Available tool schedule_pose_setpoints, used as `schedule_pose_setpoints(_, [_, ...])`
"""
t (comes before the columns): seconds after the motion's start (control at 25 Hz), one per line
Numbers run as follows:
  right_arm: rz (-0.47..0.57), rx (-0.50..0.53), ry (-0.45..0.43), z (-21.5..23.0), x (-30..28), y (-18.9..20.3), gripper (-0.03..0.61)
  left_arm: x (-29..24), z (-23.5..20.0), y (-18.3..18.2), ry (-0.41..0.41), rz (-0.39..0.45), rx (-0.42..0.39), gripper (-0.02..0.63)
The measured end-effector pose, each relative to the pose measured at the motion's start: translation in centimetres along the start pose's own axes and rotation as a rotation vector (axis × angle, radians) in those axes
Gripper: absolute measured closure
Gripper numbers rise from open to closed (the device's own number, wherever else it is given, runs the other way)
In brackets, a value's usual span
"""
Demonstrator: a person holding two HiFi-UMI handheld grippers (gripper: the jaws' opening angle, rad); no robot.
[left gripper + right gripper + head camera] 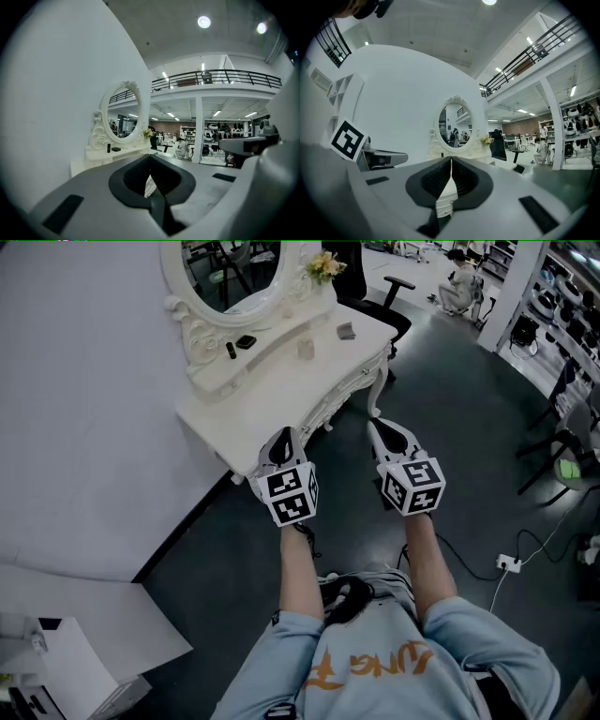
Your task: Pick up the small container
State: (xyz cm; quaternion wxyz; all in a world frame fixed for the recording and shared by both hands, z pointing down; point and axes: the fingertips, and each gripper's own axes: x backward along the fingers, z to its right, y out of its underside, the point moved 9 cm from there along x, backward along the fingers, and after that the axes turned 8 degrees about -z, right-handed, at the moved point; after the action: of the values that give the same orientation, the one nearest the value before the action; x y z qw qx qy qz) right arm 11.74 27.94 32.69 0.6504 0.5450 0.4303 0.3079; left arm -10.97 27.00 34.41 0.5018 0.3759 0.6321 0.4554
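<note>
A small pale container (306, 349) stands on the white vanity table (253, 413), near the shelf under the oval mirror (234, 268). My left gripper (284, 442) is over the table's near corner, its jaws shut with nothing between them. To its right, my right gripper (380, 430) hangs over the dark floor just off the table's edge, also shut and empty. Both point toward the table, well short of the container. In the left gripper view the left gripper (150, 174) faces the mirror (123, 112); in the right gripper view the right gripper (451, 172) faces the mirror (454, 124).
On the mirror shelf lie a black bottle (231, 350) and a black compact (246, 341); a grey object (346, 331) and flowers (323, 266) sit farther right. A black office chair (380, 301) stands behind the table. A cable with a plug (509, 563) lies on the floor at the right.
</note>
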Motion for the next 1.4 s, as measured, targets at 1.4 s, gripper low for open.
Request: schedule_pose_setpoints(1.4, [-0.027, -0.013, 0.123, 4.7, -1.2, -1.5, 0.549, -5.0, -1.0, -1.9, 0.065, 0.091, 0.133, 0.592])
